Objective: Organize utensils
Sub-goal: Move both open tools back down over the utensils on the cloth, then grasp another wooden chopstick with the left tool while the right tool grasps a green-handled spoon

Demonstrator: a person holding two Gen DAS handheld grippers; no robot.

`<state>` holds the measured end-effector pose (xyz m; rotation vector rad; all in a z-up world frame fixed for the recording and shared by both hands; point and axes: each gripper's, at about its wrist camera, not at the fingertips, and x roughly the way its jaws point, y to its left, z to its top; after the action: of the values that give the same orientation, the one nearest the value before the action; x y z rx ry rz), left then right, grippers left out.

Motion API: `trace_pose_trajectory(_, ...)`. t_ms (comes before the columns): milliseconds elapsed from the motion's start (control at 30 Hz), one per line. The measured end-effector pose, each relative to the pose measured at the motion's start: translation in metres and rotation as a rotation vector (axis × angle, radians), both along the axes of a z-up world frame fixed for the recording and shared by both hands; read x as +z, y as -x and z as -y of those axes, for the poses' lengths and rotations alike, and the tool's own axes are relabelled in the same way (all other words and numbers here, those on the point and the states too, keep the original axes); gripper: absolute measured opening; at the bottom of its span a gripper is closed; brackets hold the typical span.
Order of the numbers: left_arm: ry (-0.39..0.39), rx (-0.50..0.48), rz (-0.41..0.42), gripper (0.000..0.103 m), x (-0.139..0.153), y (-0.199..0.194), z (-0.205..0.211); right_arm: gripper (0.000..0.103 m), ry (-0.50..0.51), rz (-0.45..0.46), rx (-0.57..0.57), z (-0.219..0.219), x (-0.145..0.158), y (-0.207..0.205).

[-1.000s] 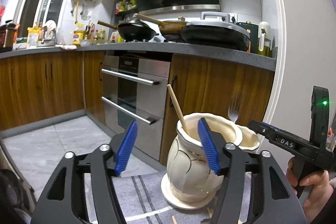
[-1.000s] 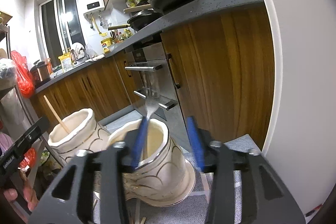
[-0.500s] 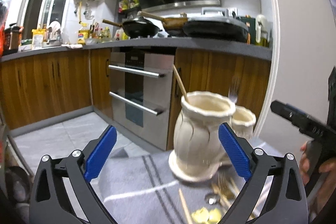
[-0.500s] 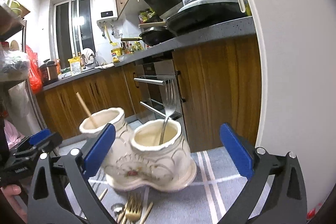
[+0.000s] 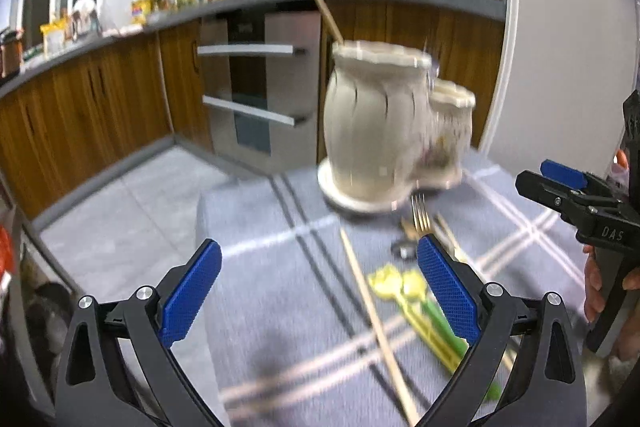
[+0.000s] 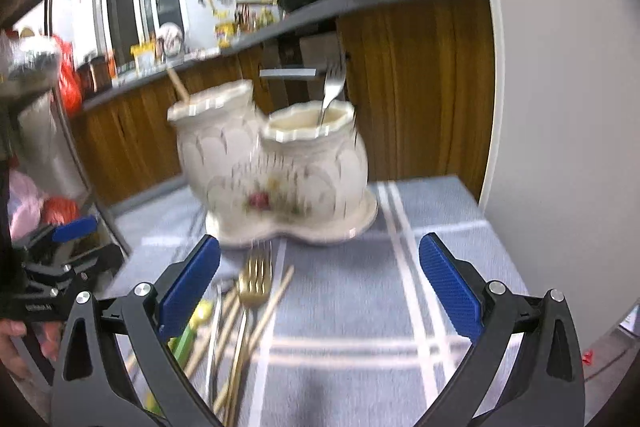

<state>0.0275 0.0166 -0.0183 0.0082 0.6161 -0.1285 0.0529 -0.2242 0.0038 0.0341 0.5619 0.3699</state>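
1. On the grey striped cloth [image 5: 260, 267] stands a cream double vase [image 5: 372, 131], two joined pots on one saucer; from the left wrist view it sits at about 12 o'clock ahead of the left gripper [image 5: 316, 291].
2. Half a second ago that vase stood level with the left gripper's blue pads; now both cameras look down on it from higher and further back, and more cloth shows.
3. Left gripper: jaws spread wide, holding nothing, as they were half a second ago. A second ago they were narrow, at the vase rim.
4. Right gripper [image 6: 320, 283]: jaws also wide and empty. A second ago they were close together around the fork handle.
5. That silver fork [image 6: 330, 87] stands in the shorter pot, tines up, leaning against the rim. A wooden chopstick [image 6: 178, 87] pokes out of the taller pot at 11 o'clock.
6. Loose on the cloth, just before the saucer: a gold fork [image 6: 254, 287] with tines toward the vase, several chopsticks [image 5: 376, 319], and two yellow-green plastic pieces [image 5: 416, 303] at 1 o'clock of the left gripper. A small round silver thing lies near the gold fork, perhaps a spoon bowl; motion blur hides it.
7. Behind the vase are wooden cabinets [image 5: 80, 115] and an oven [image 5: 256, 87].
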Motion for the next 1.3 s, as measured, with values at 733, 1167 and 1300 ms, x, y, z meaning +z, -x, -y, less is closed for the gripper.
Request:
trace_pose_trajectory(733, -0.11, -0.124, -0.21, 0.053, -0.043, 0.01, 0.028, 0.085, 0.125, -0.12, 0.161, -0.029, -0.027, 0.014)
trace_pose_trajectory(1167, -0.132, -0.144, -0.217, 0.024, -0.043, 0.005, 0.026, 0.043, 0.163, -0.173, 0.223, -0.053, -0.034, 0.014)
trace_pose_trajectory(1300, -0.135, -0.133, -0.214, 0.016, -0.043, 0.002, 0.023, 0.032, 0.148, -0.175, 0.258, -0.061, -0.031, 0.014)
